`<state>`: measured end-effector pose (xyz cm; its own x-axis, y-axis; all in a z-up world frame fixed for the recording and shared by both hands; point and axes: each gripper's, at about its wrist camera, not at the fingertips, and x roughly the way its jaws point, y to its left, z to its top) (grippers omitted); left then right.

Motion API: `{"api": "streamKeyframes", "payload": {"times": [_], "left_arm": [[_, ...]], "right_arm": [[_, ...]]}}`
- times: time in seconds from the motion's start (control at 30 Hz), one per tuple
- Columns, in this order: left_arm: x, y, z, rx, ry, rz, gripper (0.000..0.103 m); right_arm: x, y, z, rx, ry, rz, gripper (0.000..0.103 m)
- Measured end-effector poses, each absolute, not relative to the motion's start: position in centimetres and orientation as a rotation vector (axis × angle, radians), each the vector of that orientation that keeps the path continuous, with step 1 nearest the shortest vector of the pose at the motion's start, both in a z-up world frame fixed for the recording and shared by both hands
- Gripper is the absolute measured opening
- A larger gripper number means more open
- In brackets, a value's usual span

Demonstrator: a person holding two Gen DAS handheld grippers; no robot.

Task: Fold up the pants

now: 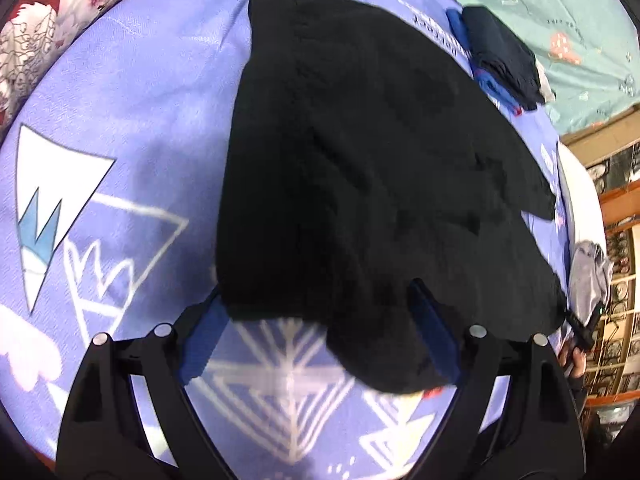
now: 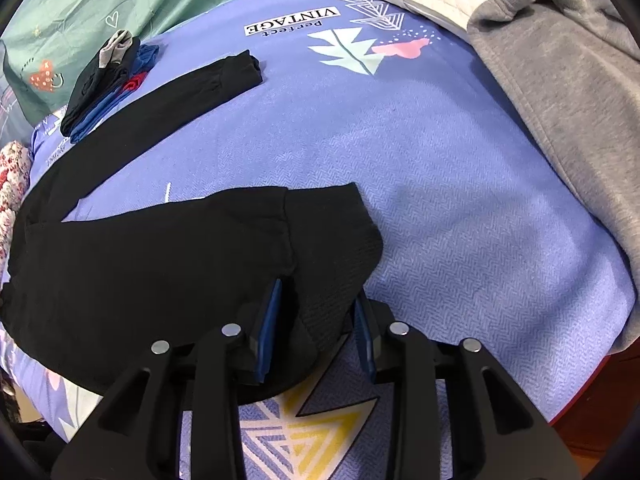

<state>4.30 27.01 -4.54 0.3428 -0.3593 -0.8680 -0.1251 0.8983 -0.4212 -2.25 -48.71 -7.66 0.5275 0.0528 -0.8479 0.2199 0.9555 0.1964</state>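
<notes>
Right wrist view shows bare blue blanket (image 2: 460, 200) right of centre, with a grey garment (image 2: 560, 92) along the right edge. The right gripper (image 2: 318, 332) pinches the black pants' (image 2: 160, 272) hem at lower centre. The left gripper (image 1: 320, 320) spreads wide, pants draped across its fingers.

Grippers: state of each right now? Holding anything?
Left gripper: open, fingers wide apart at the edge of the black pants, not clamped.
Right gripper: partly closed around the pants' cuff end; firm grip cannot be told.
</notes>
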Motion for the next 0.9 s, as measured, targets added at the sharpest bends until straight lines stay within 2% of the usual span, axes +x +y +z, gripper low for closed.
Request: {"api": "streamKeyframes", "payload": {"times": [0.07, 0.13, 0.17, 0.63, 0.8, 0.9], "left_arm": [[4.8, 26.8, -4.3, -0.488, 1.173, -0.161, 0.087], [5.2, 26.3, -4.1, -0.475, 1.157, -0.136, 0.065], [5.3, 25.9, -4.1, -0.472, 1.174, -0.139, 0.042], [2.8, 28.0, 1.6, -0.409, 1.232, -0.110, 0.047], [3.4, 28.5, 5.2, -0.367, 1.213, -0.116, 0.066], [3.3, 28.5, 4.2, -0.333, 1.248, -0.093, 0.066]], "right_arm": [[-2.4, -48.9, -7.6, 0.305, 1.013, -0.101, 0.029], [-2.5, -49.2, -7.6, 0.311, 1.013, -0.101, 0.028], [-2.6, -49.2, -7.6, 0.313, 1.013, -0.102, 0.028], [-2.3, -49.6, -7.7, 0.339, 1.014, -0.108, 0.026], [-2.2, -50.0, -7.4, 0.336, 1.008, -0.164, 0.026], [-2.1, -50.3, -7.2, 0.337, 1.002, -0.180, 0.026]]}}
